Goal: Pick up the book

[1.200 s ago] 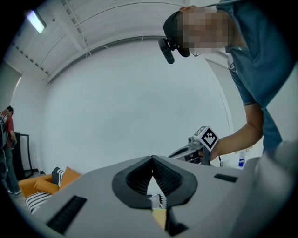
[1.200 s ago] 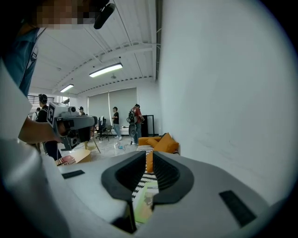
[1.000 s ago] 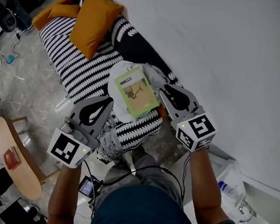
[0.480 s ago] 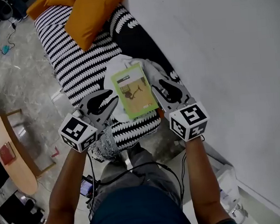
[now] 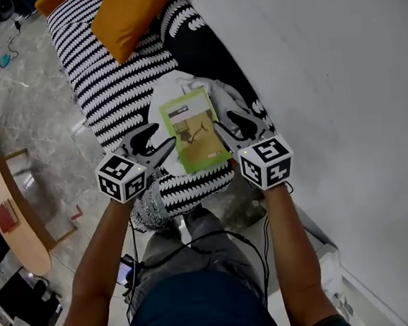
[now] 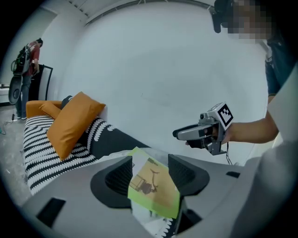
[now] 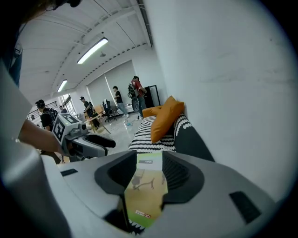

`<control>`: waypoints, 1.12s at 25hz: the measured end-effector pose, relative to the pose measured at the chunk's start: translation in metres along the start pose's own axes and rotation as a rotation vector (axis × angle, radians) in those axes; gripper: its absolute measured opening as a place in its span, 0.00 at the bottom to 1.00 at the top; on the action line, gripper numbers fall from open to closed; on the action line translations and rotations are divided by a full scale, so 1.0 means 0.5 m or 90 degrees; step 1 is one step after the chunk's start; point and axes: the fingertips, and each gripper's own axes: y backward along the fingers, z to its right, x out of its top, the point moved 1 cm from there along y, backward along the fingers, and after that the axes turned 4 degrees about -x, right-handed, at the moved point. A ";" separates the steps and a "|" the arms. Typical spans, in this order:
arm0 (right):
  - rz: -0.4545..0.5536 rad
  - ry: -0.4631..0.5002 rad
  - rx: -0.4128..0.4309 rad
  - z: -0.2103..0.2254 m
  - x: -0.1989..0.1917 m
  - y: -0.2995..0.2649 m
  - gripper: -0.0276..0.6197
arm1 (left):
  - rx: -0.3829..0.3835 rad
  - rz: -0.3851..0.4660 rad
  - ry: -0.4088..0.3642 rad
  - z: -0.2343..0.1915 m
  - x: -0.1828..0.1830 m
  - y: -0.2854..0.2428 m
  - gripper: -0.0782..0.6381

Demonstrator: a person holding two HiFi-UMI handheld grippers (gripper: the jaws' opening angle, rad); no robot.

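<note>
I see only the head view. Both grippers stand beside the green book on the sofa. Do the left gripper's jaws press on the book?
Observer: No. Seen along its jaws, the left gripper has them apart and opening; the book shows in the gap, not pressed.
Operator: And the other one?
Observer: The right gripper is opening too; the book shows between its pads, which do not press it.
Operator: Is anybody near?
Observer: Only far off: people stand at the back.

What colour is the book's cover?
The book is light green with a tan picture panel; the head view shows it best.
</note>
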 end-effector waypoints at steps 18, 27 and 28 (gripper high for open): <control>-0.163 -0.082 0.062 0.071 -0.183 -0.160 0.42 | 0.064 -0.081 0.162 -0.121 -0.189 -0.121 0.54; -0.211 -0.129 0.094 0.079 -0.237 -0.197 0.45 | 0.060 -0.082 0.237 -0.132 -0.237 -0.156 0.55; -0.214 -0.133 0.096 0.080 -0.240 -0.201 0.45 | 0.057 -0.081 0.246 -0.133 -0.241 -0.160 0.55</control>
